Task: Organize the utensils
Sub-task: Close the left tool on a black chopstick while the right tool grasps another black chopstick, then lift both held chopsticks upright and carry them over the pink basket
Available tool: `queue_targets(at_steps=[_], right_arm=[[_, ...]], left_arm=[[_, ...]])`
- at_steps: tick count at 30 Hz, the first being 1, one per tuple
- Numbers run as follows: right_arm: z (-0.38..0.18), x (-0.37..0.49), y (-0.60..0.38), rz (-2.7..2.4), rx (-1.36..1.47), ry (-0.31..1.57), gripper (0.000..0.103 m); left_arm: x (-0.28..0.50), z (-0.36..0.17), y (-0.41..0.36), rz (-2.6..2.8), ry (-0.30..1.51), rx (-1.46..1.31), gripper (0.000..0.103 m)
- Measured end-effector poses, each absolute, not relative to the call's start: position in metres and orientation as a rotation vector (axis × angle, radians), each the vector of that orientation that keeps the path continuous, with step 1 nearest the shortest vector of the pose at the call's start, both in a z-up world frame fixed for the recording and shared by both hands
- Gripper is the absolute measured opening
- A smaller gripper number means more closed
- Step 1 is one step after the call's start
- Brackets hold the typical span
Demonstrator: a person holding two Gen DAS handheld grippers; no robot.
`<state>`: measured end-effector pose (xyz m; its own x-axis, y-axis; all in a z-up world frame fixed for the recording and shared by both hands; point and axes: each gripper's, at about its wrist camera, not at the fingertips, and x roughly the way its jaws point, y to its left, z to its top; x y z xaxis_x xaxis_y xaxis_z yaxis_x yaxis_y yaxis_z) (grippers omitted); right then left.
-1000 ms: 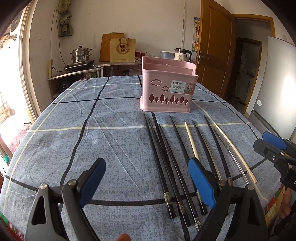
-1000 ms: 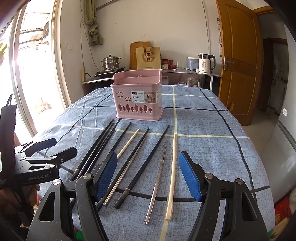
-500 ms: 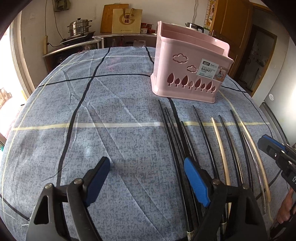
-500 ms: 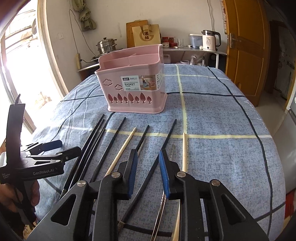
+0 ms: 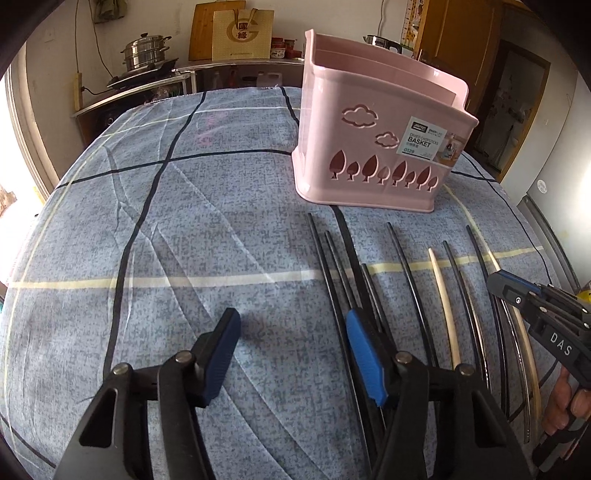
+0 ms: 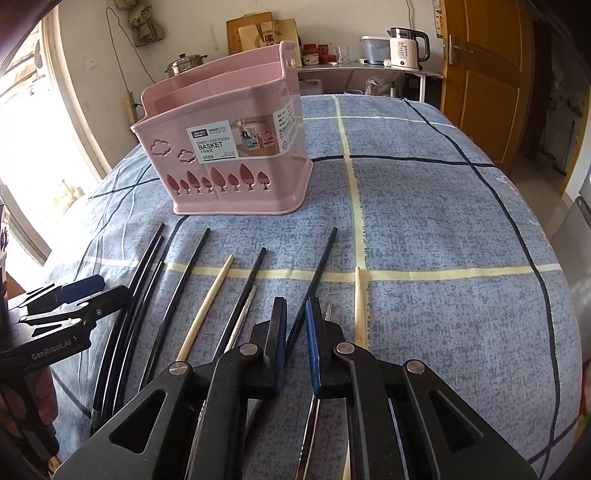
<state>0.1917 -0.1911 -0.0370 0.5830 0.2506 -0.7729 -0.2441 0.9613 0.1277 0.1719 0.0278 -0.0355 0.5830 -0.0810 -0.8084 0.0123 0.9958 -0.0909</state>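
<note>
A pink chopstick basket (image 5: 373, 147) stands on the blue checked tablecloth (image 5: 207, 236); it also shows in the right wrist view (image 6: 229, 155). Several chopsticks lie side by side in front of it: black ones (image 5: 332, 273), a wooden one (image 6: 210, 299), metal ones (image 6: 243, 317). My left gripper (image 5: 291, 354) is open and low over the cloth, just left of the leftmost black chopsticks. My right gripper (image 6: 295, 343) is nearly shut, its pads either side of a black chopstick (image 6: 317, 266); whether they touch it I cannot tell.
A counter behind the table holds a steel pot (image 5: 146, 50), a paper bag (image 5: 242, 35) and an electric kettle (image 6: 406, 48). A wooden door (image 6: 484, 74) is at the right. The table edge drops off at left and right.
Both grippers moved forward and lower towards the chopsticks. The right gripper closed from wide open to a narrow gap around a black chopstick. The left gripper stayed open.
</note>
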Motion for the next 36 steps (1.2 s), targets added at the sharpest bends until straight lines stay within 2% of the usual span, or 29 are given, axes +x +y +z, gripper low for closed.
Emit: queue_targets(at_steps=[11, 16, 18, 26, 36], right_arm=[[-0.042, 0.209, -0.189, 0.269, -0.001, 0.943, 0.011], [-0.041, 0.219, -0.187, 0.268, 0.009, 0.967, 0.010], [-0.041, 0.220, -0.188, 0.269, 0.011, 0.970, 0.009], [-0.023, 0.219, -0.194, 0.302, 0.057, 0.927, 0.006], [0.031, 0.198, -0.196, 0.372, 0.080, 0.796, 0.005]], left_arm=[[0.195, -0.032, 0.010, -0.037, 0.967, 0.028, 0.041], [0.211, -0.030, 0.005, -0.056, 0.970, 0.070, 0.024], [0.213, -0.030, 0.003, -0.064, 0.967, 0.083, 0.011], [0.210, -0.019, 0.015, -0.109, 0.950, 0.029, 0.006], [0.180, 0.044, 0.036, -0.198, 0.814, -0.065, 0.005]])
